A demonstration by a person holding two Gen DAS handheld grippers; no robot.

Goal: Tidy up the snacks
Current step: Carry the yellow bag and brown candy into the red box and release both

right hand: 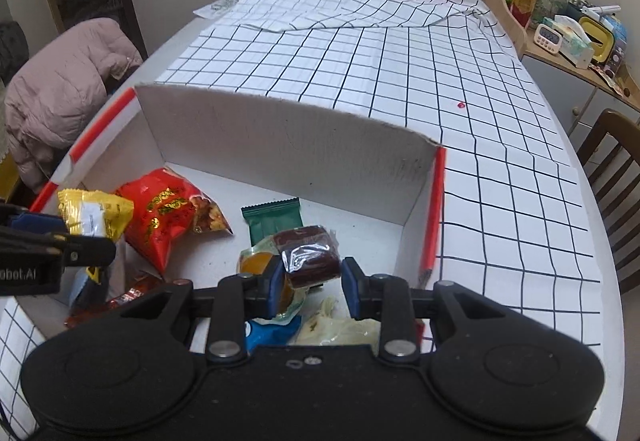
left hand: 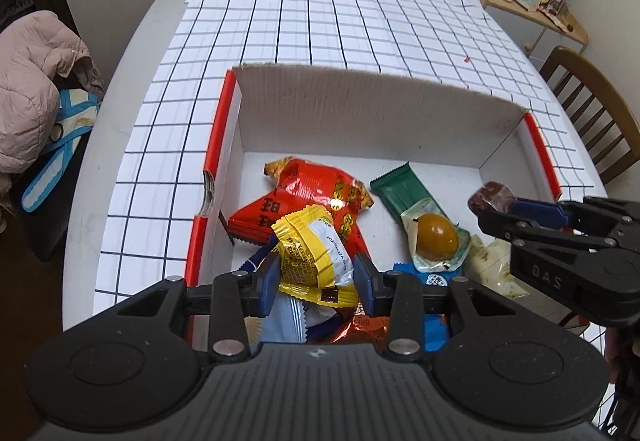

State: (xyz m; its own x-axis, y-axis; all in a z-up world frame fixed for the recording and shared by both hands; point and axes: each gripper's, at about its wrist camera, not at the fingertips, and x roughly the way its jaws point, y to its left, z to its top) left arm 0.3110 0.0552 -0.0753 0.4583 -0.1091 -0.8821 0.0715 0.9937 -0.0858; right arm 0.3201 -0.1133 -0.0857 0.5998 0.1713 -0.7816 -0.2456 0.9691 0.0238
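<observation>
The left gripper [left hand: 316,277] is clamped on a yellow snack packet [left hand: 314,257], a crinkled foil wrapper with a white printed panel on one face. The packet stands between the blue pads [left hand: 271,277], pinched at its middle, with its top sticking up above the fingertips and its lower edge hanging below them. It hangs over the near left part of a white cardboard box [left hand: 360,109] with red rims.

The right gripper [right hand: 310,277] is closed on a dark brown snack [right hand: 310,255] in clear shiny wrap, a short chunky block. The block sits between the fingertips and juts out past them toward the box's far wall. In the left wrist view the same gripper [left hand: 494,207] comes in from the right edge with the brown block at its tip, above the box's right side.

Below both grippers the box floor holds other snacks: a big red bag [left hand: 316,197] with yellow print, a green bar wrapper [left hand: 400,193] lying beside it, a sealed pack with a brown egg [left hand: 436,237] just in front of the green bar, a blue packet [left hand: 434,305] nearer still, and a pale bag [right hand: 340,329] by the right wall. The yellow packet overlaps the red bag in the left wrist view.

The box stands on a round white bench [left hand: 132,89] covered by a white cloth [left hand: 360,21] with a dark grid.
</observation>
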